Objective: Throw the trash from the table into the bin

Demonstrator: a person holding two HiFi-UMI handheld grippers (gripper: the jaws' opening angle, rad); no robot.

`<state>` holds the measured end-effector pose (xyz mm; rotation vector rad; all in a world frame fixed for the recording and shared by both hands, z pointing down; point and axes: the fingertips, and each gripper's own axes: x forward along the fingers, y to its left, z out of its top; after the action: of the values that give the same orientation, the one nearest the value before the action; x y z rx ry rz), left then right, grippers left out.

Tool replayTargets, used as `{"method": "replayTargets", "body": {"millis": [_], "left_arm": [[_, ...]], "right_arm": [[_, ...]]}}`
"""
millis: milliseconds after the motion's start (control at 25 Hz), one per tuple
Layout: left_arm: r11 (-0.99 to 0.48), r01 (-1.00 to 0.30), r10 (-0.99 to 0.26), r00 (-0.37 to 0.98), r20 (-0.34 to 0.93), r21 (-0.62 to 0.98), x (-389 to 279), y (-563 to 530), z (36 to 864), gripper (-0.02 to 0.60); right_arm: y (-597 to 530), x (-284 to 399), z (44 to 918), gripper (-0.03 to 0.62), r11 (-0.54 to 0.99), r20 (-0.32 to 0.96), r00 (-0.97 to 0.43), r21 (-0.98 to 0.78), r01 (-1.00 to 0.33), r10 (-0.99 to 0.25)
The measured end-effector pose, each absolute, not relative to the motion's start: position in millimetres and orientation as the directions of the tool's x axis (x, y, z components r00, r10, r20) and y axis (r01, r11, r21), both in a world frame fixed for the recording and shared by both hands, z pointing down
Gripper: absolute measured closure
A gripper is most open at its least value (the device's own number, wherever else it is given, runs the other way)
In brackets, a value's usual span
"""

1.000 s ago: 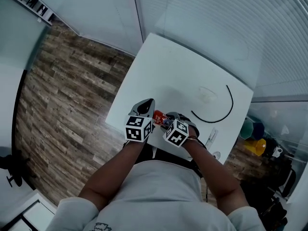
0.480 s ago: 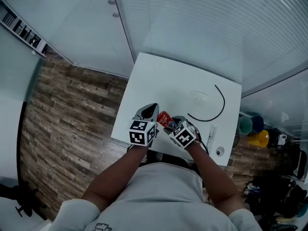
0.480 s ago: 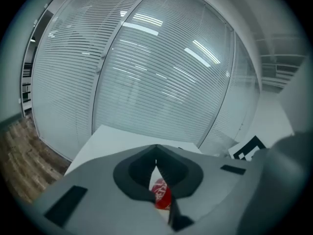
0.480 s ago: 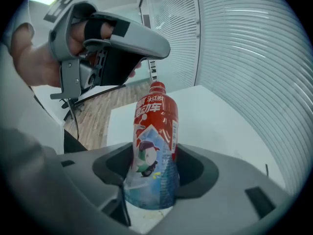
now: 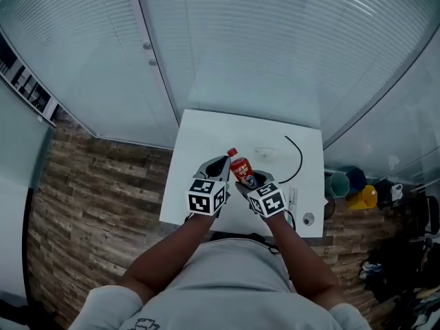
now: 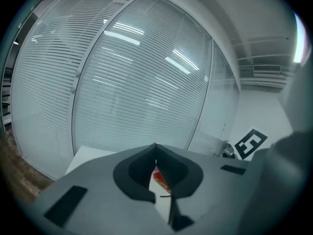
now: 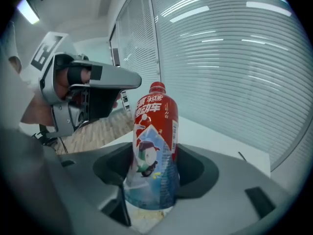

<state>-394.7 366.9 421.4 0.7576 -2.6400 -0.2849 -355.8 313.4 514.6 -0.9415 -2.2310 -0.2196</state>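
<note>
Clamping the red bottle (image 5: 240,168) upright at center frame, the right gripper (image 7: 151,177) holds it above the white table (image 5: 206,136), likely for binning; the left gripper (image 6: 155,153) beside it is closed, empty.

bottle (image 7: 155,146): white Chinese characters on red, not clearly readable | marker cubes (image 5: 207,199): black-and-white square codes, no letters | elsewhere: no readable text
</note>
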Motion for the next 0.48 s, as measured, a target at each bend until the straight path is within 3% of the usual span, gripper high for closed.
{"method": "replayTargets", "body": {"millis": [480], "left_arm": [[0.797, -0.571, -0.602, -0.774, 0.195, 0.194, -393, 331, 363, 0.575]], "right_arm": [[274, -380, 402, 0.329, 0.886, 0.374, -0.813, -0.054, 0.461, 0.446]]}}
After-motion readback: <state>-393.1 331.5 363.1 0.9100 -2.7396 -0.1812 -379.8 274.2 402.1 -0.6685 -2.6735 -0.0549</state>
